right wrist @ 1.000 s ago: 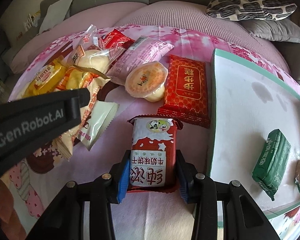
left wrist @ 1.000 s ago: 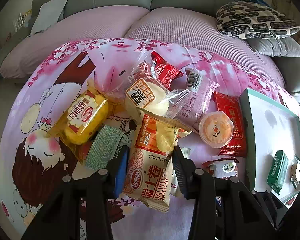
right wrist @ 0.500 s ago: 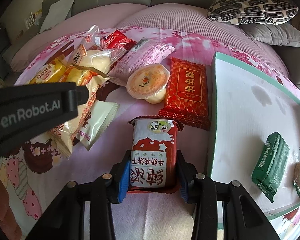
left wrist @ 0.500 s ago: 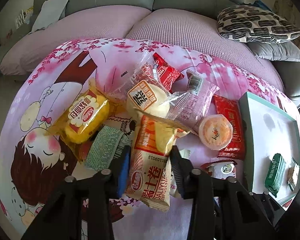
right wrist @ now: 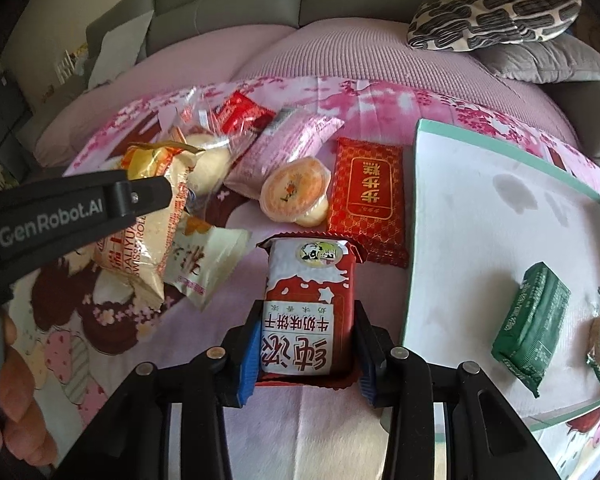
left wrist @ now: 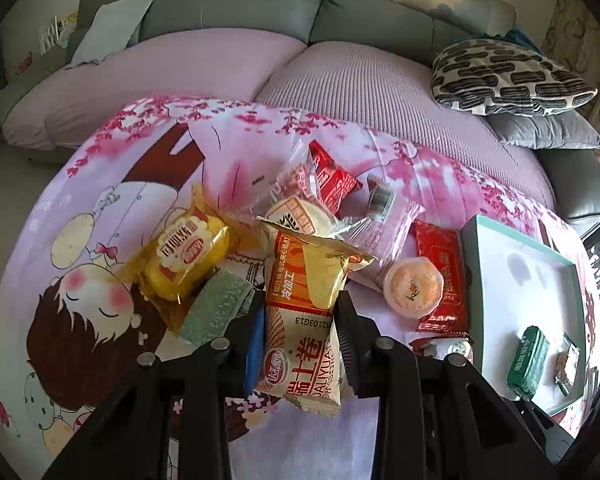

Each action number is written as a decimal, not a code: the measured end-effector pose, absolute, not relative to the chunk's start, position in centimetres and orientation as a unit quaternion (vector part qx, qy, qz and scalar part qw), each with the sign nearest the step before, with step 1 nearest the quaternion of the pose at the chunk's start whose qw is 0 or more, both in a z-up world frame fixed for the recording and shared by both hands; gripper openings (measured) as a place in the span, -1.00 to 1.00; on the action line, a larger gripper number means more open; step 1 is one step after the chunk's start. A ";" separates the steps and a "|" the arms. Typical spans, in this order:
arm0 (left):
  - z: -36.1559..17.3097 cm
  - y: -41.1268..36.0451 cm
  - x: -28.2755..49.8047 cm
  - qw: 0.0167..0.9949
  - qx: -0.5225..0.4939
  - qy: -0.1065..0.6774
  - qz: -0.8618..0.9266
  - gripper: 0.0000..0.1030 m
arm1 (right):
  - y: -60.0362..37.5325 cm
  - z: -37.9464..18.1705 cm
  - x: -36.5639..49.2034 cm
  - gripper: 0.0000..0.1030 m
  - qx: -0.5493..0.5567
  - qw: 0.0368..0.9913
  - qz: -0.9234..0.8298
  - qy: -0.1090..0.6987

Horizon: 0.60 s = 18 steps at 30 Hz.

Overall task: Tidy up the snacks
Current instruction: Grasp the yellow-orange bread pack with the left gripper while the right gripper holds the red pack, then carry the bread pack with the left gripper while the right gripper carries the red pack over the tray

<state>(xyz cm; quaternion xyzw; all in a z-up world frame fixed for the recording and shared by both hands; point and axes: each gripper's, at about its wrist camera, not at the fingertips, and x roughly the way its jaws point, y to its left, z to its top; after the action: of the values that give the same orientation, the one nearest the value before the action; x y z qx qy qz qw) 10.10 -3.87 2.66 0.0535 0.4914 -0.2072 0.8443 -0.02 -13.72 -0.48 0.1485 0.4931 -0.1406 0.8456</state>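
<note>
both grippers pinch a packet above the cloth: left gripper (left wrist: 300,332) the swiss roll (left wrist: 302,320), right gripper (right wrist: 306,350) the milk biscuits (right wrist: 310,304); lift straight, then carry to the tray (right wrist: 480,216) without squeezing harder

The right gripper (right wrist: 306,354) clamps a red-and-white biscuit packet (right wrist: 310,304) between its fingers (right wrist: 247,364), near the bottom of the scene. To the left, the left gripper (right wrist: 66,210) reaches in and holds an orange-and-cream Swiss roll bag (right wrist: 152,216). Farther off lie a round jelly cup (right wrist: 294,190) and a red patterned packet (right wrist: 367,196), side by side. On the right, a white tray (right wrist: 480,220) holds a green packet (right wrist: 530,322).
</note>
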 end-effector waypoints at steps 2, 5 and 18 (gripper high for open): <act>3.3 -3.8 10.0 0.848 0.052 0.484 -0.209 -0.33 | -14.0 0.1 -0.4 -0.18 0.157 0.847 -0.139 0.489; 4.3 -3.7 9.8 0.855 0.048 0.472 -0.212 -0.33 | -14.1 1.0 -0.7 -0.18 0.161 0.850 -0.141 0.481; 6.7 -5.1 8.6 0.859 0.032 0.445 -0.251 -0.33 | -18.6 4.3 -3.2 -0.18 0.197 0.849 -0.189 0.452</act>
<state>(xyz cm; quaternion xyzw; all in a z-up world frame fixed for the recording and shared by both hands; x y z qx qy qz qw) 8.59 -5.05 6.70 0.0322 0.4446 -0.2515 0.8591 -3.23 -18.59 4.31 0.1969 0.4518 -0.1889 0.8493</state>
